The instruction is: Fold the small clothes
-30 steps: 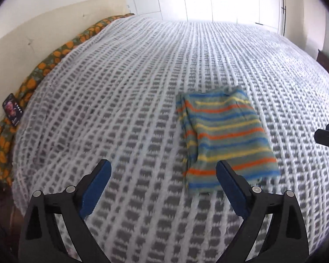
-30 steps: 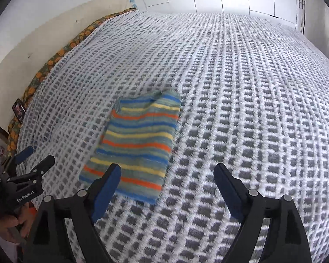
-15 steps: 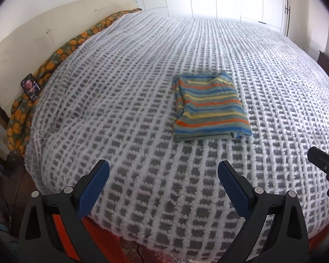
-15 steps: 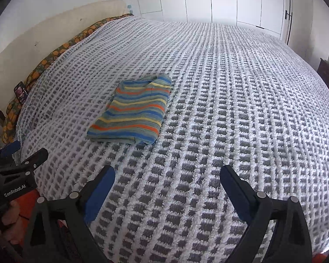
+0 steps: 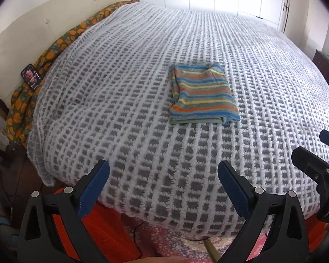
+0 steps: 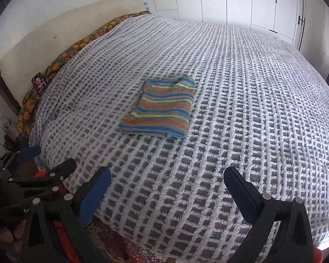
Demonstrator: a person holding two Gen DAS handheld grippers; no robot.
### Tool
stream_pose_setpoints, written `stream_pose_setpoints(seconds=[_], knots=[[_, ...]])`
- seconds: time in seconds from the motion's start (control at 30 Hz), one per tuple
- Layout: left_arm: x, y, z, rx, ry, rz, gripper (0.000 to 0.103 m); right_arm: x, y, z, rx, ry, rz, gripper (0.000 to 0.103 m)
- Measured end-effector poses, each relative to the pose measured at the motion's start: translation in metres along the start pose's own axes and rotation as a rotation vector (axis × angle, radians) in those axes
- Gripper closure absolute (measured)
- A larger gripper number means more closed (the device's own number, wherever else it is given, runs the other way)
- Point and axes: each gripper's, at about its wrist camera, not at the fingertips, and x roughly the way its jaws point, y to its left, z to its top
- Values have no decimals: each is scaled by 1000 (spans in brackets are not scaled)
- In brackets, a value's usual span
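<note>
A small striped garment (image 5: 202,93), blue, orange, yellow and grey, lies folded into a flat rectangle near the middle of the bed; it also shows in the right wrist view (image 6: 161,109). My left gripper (image 5: 163,183) is open and empty, held back over the bed's near edge, well short of the garment. My right gripper (image 6: 167,189) is open and empty, also back at the near edge. The right gripper shows at the right of the left wrist view (image 5: 313,164). The left gripper shows at the lower left of the right wrist view (image 6: 35,168).
A grey and white checked blanket (image 5: 142,87) covers the bed. A phone (image 5: 31,77) lies on an orange-patterned cloth (image 5: 54,48) along the cream headboard at left. White wardrobe doors (image 6: 230,2) stand behind. A red patterned rug (image 5: 111,236) lies below the bed edge.
Both grippers have pulled back and away from the garment toward the bed's near edge. The folded garment has stayed in place and now looks farther off.
</note>
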Motion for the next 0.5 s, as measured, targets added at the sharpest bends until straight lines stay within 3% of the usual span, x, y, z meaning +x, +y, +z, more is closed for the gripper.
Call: stream_pose_setpoints(seconds=[0.5], knots=[[-1,11,-6,-20,77,-4,4,0,18,-2,-44,68,0,1]])
